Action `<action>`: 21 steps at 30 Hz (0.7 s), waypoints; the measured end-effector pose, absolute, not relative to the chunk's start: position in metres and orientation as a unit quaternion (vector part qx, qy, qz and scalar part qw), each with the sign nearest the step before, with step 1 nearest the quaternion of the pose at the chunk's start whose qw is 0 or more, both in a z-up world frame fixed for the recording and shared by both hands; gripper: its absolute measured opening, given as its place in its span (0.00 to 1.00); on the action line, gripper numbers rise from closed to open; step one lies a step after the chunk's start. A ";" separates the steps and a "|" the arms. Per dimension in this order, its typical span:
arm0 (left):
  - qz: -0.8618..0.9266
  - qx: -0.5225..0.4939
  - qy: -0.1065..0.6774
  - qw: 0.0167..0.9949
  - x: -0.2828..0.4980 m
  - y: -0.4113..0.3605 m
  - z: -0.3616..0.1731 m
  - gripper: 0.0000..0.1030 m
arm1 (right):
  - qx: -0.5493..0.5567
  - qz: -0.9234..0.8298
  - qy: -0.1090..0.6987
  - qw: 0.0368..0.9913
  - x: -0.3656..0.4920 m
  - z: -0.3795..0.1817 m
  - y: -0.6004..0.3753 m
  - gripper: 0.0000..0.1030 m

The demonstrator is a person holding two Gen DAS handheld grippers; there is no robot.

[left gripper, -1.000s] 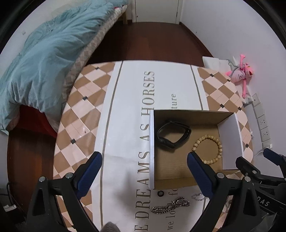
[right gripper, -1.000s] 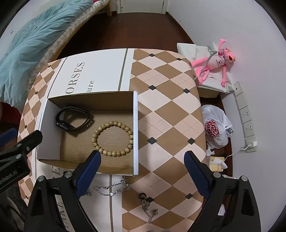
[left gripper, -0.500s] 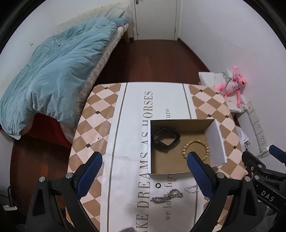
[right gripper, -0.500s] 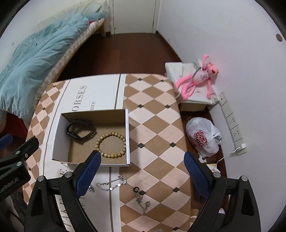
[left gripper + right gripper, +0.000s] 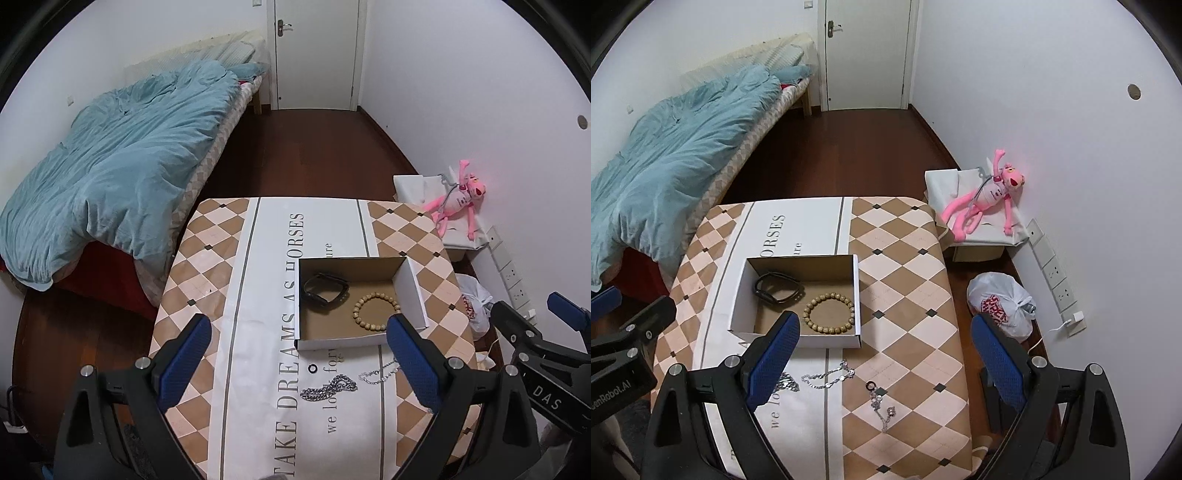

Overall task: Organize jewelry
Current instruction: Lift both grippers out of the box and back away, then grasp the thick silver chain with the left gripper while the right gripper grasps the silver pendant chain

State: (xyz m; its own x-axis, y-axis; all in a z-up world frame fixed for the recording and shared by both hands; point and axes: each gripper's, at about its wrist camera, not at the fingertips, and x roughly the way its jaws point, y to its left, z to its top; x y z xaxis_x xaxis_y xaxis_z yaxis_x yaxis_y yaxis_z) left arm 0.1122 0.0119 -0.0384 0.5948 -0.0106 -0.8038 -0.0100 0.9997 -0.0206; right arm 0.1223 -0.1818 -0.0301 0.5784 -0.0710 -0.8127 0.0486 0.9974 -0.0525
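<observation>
An open cardboard box sits on the table. Inside lie a black band and a wooden bead bracelet. In front of the box on the cloth lie a thick silver chain, a thin silver chain, a small black ring and a pendant necklace. My left gripper is open and empty, high above the table's near side. My right gripper is open and empty, high above the table's right part.
The table has a checked cloth with a white lettered runner. A bed with a blue duvet stands to the left. A pink plush toy, a white plastic bag and wall sockets lie to the right.
Both grippers have risen and pulled back from the table, so the box and jewelry look smaller and more of the room shows. Both stay open and empty.
</observation>
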 end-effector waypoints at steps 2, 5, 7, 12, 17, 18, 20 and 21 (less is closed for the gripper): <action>-0.001 -0.012 0.447 0.895 0.109 0.012 -0.036 0.94 | -0.006 -0.032 0.455 0.890 0.119 -0.027 -0.183 0.92; 0.016 -0.006 0.450 0.893 0.108 0.012 -0.039 0.94 | 0.006 -0.029 0.460 0.888 0.116 -0.029 -0.186 0.92; 0.026 -0.003 0.452 0.892 0.109 0.013 -0.046 0.94 | 0.017 -0.026 0.470 0.882 0.115 -0.037 -0.190 0.92; 0.056 -0.006 0.472 0.880 0.106 0.022 -0.083 0.94 | 0.044 -0.026 0.525 0.850 0.115 -0.091 -0.206 0.92; 0.074 -0.017 0.528 0.846 0.098 0.030 -0.143 0.94 | 0.064 -0.036 0.582 0.810 0.106 -0.165 -0.221 0.92; 0.077 -0.016 0.538 0.839 0.095 0.031 -0.154 0.94 | 0.070 -0.037 0.593 0.802 0.103 -0.180 -0.224 0.91; 0.084 -0.013 0.551 0.830 0.090 0.032 -0.171 0.94 | 0.076 -0.047 0.606 0.791 0.098 -0.203 -0.231 0.86; 0.086 -0.011 0.557 0.826 0.088 0.033 -0.177 0.94 | 0.082 -0.050 0.610 0.786 0.095 -0.212 -0.234 0.83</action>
